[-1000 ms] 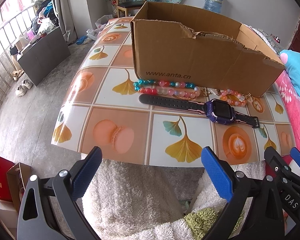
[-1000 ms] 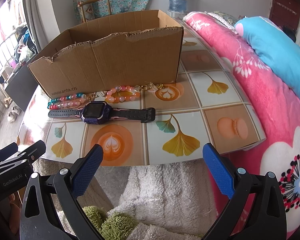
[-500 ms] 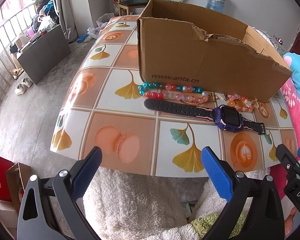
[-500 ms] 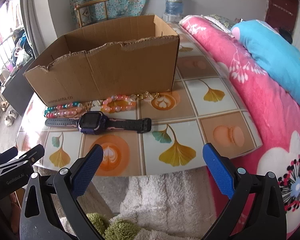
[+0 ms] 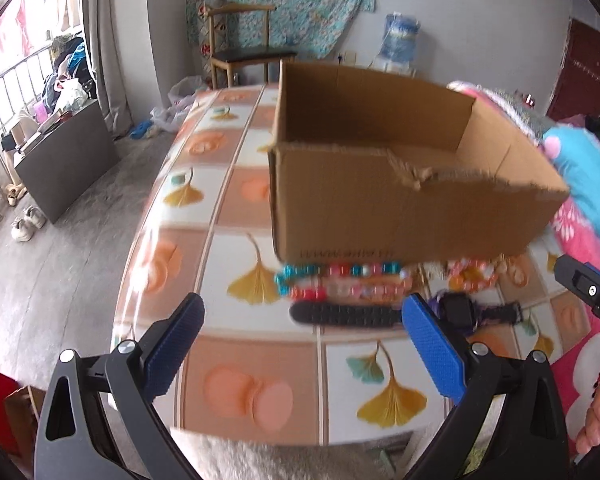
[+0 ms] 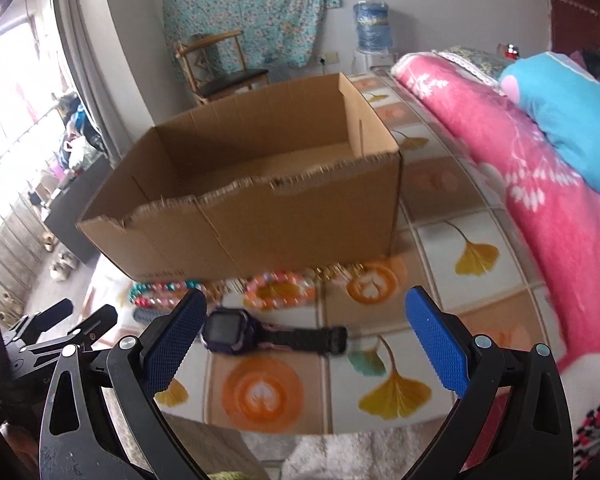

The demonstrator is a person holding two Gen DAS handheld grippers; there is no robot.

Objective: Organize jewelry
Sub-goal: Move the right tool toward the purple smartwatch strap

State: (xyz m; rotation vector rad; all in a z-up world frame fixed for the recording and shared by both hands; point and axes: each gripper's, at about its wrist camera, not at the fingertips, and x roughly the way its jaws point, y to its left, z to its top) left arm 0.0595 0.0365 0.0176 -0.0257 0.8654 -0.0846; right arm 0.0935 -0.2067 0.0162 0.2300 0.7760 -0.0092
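Watch [image 6: 260,334] lies flat on tabletop [image 6: 460,280], strap stretched out, just in front of cardboard box [image 6: 260,216]. Bead bracelets [image 5: 340,280] sit in row between watch and box wall, touching or nearly. Likely staged for transfer into open, seemingly empty box.

Left gripper [image 5: 300,344] and right gripper [image 6: 304,340] both above near tabletop edge, fingers spread wide, nothing held.

Box's tall, ragged front wall blocks straight path; items need lifting over. Pink bedding [image 6: 540,200] crowds right side. Chair [image 5: 240,48] well behind.

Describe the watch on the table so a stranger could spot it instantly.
Find the open cardboard box on the tiled table. Beaded bracelets lie along its near wall; just in front lies the smartwatch, the only item with a purple square case and flat black strap.
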